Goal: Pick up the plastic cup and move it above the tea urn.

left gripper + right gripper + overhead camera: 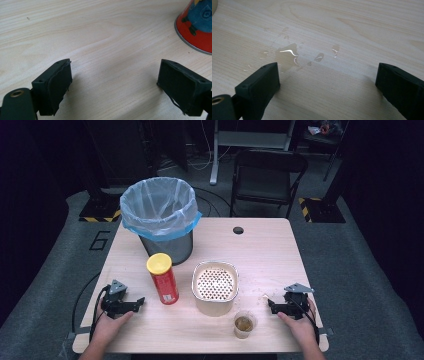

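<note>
high view: both hands rest low at the near edge of the tabletop (270, 250), the left hand-held gripper (141, 302) just beside the red can (163, 279), the right hand-held gripper (270, 305) near the cup (244, 324). a careless reach could tip either.

left gripper view: jaws wide apart, empty, the can (197, 25) at upper right.

right gripper view: jaws spread, nothing between, a spill (287, 53) ahead; wet pads could slip.

a lab or recording studio: a lone wooden table (265, 250) stands on grey carpet (350, 270) in a dark room, with yellow-black hazard tape (307, 202) on stand feet, loose cables (205, 150) behind, a folding chair (267, 177), and a "6" (99, 240) marked on the floor.
</note>
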Demonstrator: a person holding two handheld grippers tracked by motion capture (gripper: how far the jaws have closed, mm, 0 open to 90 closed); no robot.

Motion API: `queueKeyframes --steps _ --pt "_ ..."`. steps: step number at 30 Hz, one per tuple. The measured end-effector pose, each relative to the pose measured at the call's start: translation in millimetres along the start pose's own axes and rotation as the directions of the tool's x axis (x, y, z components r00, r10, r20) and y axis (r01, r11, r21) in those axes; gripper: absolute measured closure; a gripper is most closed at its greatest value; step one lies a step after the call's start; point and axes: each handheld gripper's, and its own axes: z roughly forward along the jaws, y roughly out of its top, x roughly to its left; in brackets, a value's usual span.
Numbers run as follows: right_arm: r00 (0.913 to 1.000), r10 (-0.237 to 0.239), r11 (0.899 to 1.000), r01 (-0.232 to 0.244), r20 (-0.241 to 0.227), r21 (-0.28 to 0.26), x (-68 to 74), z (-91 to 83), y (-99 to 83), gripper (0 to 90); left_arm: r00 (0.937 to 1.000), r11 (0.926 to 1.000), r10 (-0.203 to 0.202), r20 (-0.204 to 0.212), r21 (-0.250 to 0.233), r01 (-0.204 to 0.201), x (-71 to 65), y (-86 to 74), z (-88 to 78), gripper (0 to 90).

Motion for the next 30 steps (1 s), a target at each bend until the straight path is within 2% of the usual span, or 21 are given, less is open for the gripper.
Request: queueKeyframes --steps 3,4,5,10,12,16,19,23,24,27,30 --pt "1.0 0.008 1.0 -0.008 -0.004 0.002 1.3 -1.2 -0.6 7.0 1.0 1.0 -0.005 -0.003 -0.005 0.005 0.3 1.2 1.9 11.8" --pt "1.0 -0.001 1.0 0.001 -0.009 -0.012 1.5 -2.6 -1.9 10.9 1.0 1.0 0.003 -0.002 0.006 -0.003 1.6 2.6 2.0 11.8" --pt "0.9999 0.009 1.0 -0.009 -0.009 -0.013 3.1 -3.7 -2.4 13.2 1.0 1.0 0.0 -0.006 -0.001 0.0 1.2 2.3 2.6 11.9" --pt "0.9996 -0.015 0.999 0.014 -0.024 -0.029 5.1 -7.2 -5.0 19.8 1.0 1.0 -0.004 -0.009 0.0 0.004 0.7 2.4 2.5 11.9" --pt "0.9996 -0.009 0.999 0.009 -0.026 -0.032 6.2 -8.3 -5.9 22.4 0.9999 1.0 -0.003 -0.011 0.0 0.003 0.7 2.4 2.6 11.9" --pt "0.9994 -0.012 1.0 0.011 -0.032 -0.028 8.1 -9.9 -5.3 27.7 0.9999 1.0 -0.003 -0.011 0.001 0.003 0.7 2.5 2.5 11.9" --pt "0.999 -0.016 1.0 0.016 -0.042 -0.004 10.9 -13.0 -2.4 37.9 0.9999 1.0 -0.003 -0.012 0.0 0.003 0.7 2.4 2.6 11.9" --pt "0.9982 -0.003 1.0 0.002 -0.06 -0.009 17.3 -21.3 2.6 39.7 1.0 1.0 -0.002 -0.008 0.009 0.003 0.9 2.8 2.0 11.9" --pt "0.9971 0.006 0.999 -0.008 -0.076 -0.036 23.2 -32.3 8.2 40.5 1.0 1.0 -0.002 -0.008 0.01 0.002 0.9 2.8 1.9 12.0" --pt "0.9886 0.046 0.996 -0.056 -0.143 -0.063 34.6 -50.7 14.9 40.8 0.9999 1.0 -0.005 -0.011 0.005 0.005 0.5 2.6 2.3 11.9" --pt "0.9789 0.022 0.996 -0.039 -0.203 -0.08 49.0 -66.3 18.5 40.4 0.9998 1.0 -0.009 -0.017 -0.001 0.009 -0.1 2.4 2.7 11.9"
